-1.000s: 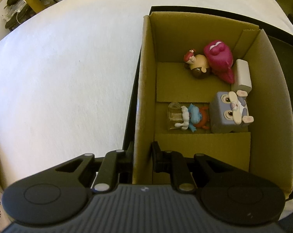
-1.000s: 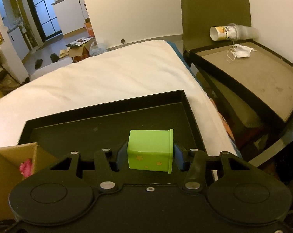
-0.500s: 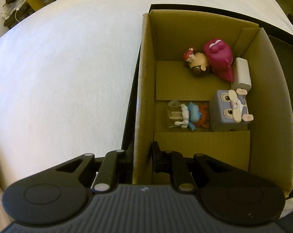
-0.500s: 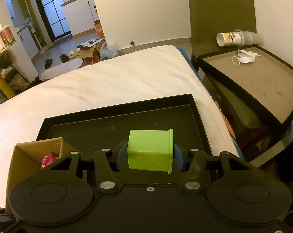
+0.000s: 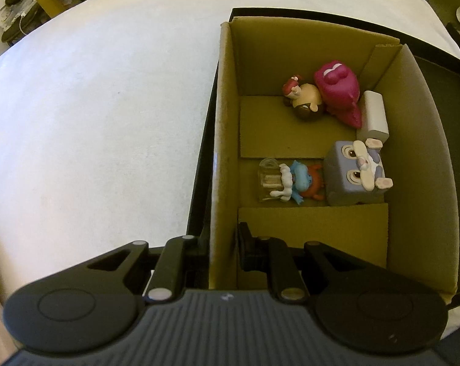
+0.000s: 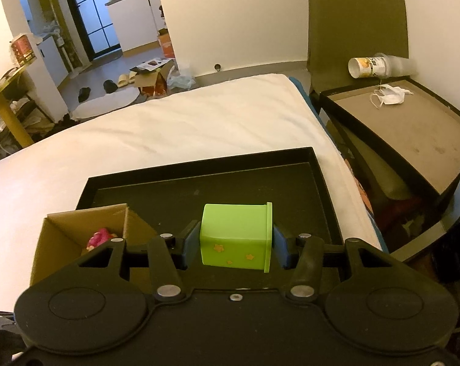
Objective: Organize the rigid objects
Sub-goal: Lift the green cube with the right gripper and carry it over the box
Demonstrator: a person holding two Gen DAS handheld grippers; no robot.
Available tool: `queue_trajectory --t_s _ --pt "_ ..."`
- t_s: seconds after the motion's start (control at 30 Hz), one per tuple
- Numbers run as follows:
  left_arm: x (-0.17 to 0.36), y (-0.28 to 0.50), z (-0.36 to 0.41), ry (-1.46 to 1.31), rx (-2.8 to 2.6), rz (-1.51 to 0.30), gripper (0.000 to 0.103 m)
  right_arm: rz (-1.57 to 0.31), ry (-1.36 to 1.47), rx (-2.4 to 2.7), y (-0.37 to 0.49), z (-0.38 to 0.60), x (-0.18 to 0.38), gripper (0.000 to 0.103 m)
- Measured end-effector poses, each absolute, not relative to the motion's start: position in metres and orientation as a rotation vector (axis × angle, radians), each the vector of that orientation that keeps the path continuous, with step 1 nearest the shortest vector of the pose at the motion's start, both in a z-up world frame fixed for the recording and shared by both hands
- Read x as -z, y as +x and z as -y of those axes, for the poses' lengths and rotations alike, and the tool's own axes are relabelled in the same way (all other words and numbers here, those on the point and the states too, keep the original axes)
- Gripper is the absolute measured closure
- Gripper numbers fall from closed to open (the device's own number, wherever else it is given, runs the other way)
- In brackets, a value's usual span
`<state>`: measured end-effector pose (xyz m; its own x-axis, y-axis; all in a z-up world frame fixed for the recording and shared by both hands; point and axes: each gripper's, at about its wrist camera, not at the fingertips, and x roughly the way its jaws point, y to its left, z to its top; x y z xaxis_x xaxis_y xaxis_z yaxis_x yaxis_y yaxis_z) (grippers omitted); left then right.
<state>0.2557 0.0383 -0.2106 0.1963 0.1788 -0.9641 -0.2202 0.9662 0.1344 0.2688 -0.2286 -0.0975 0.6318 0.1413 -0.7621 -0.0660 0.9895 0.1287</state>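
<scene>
Right gripper point(image 6: 235, 241) fingers clamp the green cup point(image 6: 236, 233), which has risen off the black tray point(image 6: 199, 164) with more cardboard box point(image 6: 77, 222) in view, so drop-off looks next; left gripper point(image 5: 222, 244) pinches the box wall.

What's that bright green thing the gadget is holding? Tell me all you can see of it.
The green container is a small, boxy cup of smooth, plastic-looking material, lime green with tiny orange stars on one face and a thin raised rim at one end. It lies on its side, rim to the right, clamped between the two pads of the right gripper, which press its base and rim. It hangs above the black tray, beside the cardboard box. Its inside is hidden.
</scene>
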Motion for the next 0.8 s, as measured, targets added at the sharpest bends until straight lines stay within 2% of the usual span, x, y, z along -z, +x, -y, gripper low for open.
queue_trajectory --t_s 0.8 --pt "0.206 0.251 -0.046 -0.051 -0.236 -1.337 0.089 -0.878 0.088 -0.225 0.247 0.179 0.079 0.054"
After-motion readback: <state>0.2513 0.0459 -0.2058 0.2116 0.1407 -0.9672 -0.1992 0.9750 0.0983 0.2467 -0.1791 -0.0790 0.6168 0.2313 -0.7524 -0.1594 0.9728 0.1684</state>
